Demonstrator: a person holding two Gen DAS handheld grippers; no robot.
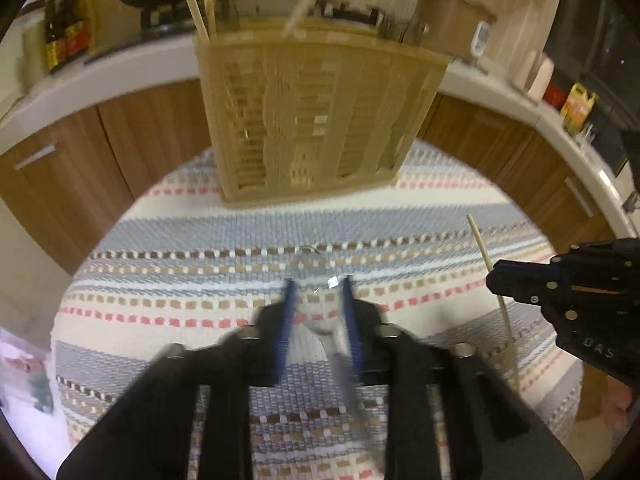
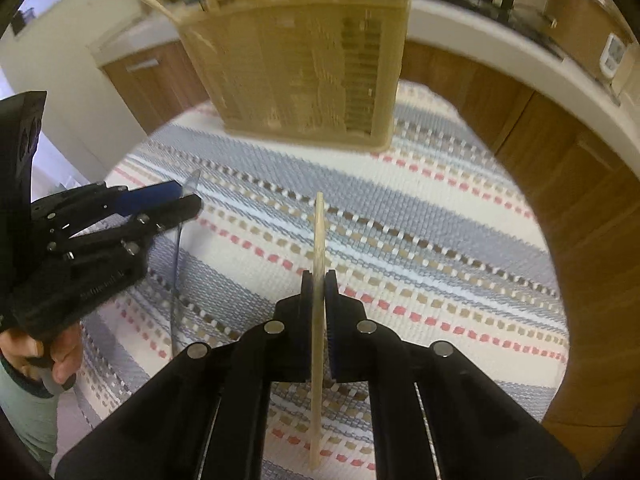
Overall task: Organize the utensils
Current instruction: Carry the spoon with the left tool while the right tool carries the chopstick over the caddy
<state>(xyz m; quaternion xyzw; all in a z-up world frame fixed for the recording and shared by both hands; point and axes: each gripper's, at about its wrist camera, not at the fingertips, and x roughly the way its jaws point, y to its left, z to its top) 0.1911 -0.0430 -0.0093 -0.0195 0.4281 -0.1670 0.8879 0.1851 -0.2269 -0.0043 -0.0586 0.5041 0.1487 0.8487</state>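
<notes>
A tan slatted utensil holder (image 1: 312, 120) (image 2: 304, 60) stands at the far side of a striped woven cloth (image 1: 180, 248) (image 2: 420, 240), with wooden sticks (image 1: 196, 4) poking up from its left end. My left gripper (image 1: 318, 284) (image 2: 186, 198) is shut on a clear plastic utensil (image 1: 310, 262) (image 2: 177, 248), whose rounded end juts past the blue pads. My right gripper (image 2: 319, 278) (image 1: 494, 276) is shut on a flat wooden stick (image 2: 319, 236) (image 1: 478, 238) that stands upright between its fingers. Both grippers hover above the cloth, in front of the holder.
A white counter curves behind the table, with bottles (image 1: 60, 36) on the left, a brown canister (image 1: 448, 20) and a small white timer (image 2: 612, 54) on the right. Wooden cabinet doors (image 1: 80, 152) lie below it. A person's hand (image 2: 60, 356) holds the left gripper.
</notes>
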